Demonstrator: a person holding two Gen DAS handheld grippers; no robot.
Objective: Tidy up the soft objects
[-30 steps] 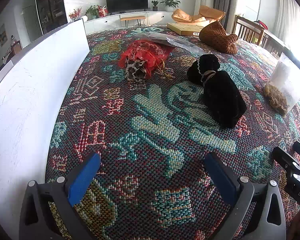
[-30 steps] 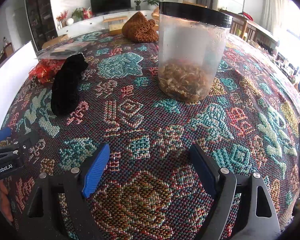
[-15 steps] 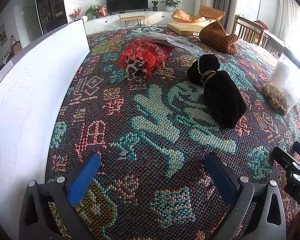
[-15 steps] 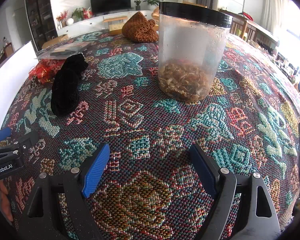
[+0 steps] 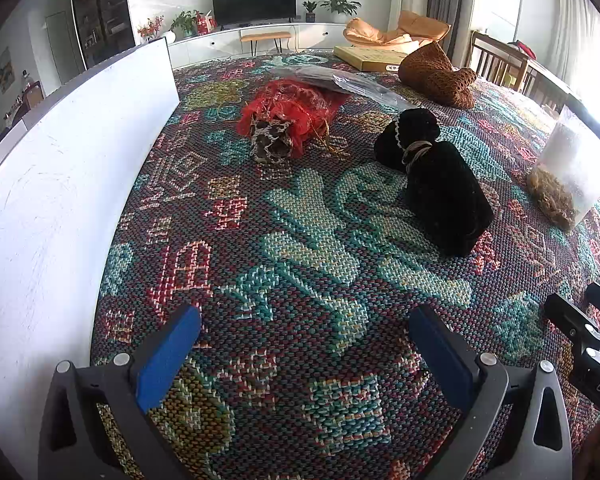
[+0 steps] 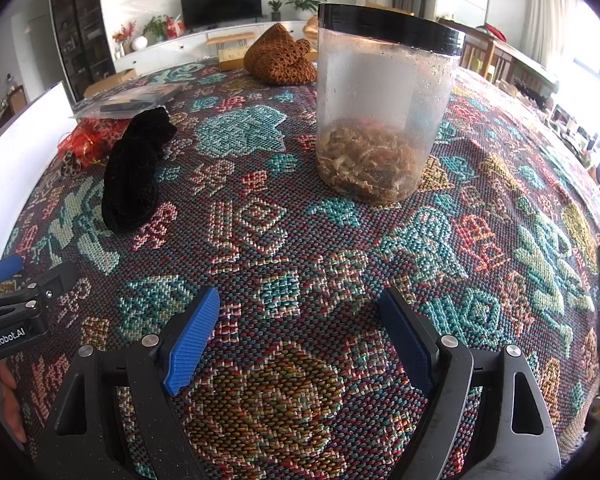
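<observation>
A black velvet drawstring pouch (image 5: pixel 436 184) lies on the patterned tablecloth (image 5: pixel 300 272); it also shows in the right wrist view (image 6: pixel 134 172). A red mesh pouch (image 5: pixel 288 116) lies beyond it, seen also from the right (image 6: pixel 86 140). A brown knitted bag (image 5: pixel 436 76) sits at the back, also in the right wrist view (image 6: pixel 282 60). My left gripper (image 5: pixel 304 344) is open and empty, low over the cloth near the front. My right gripper (image 6: pixel 300 328) is open and empty, in front of a clear jar (image 6: pixel 384 120).
The jar with a black lid holds dried brown bits; it shows at the right in the left wrist view (image 5: pixel 572 176). A white board (image 5: pixel 60 184) runs along the left edge. A clear plastic bag (image 5: pixel 340 80) and a flat box (image 5: pixel 368 58) lie at the back.
</observation>
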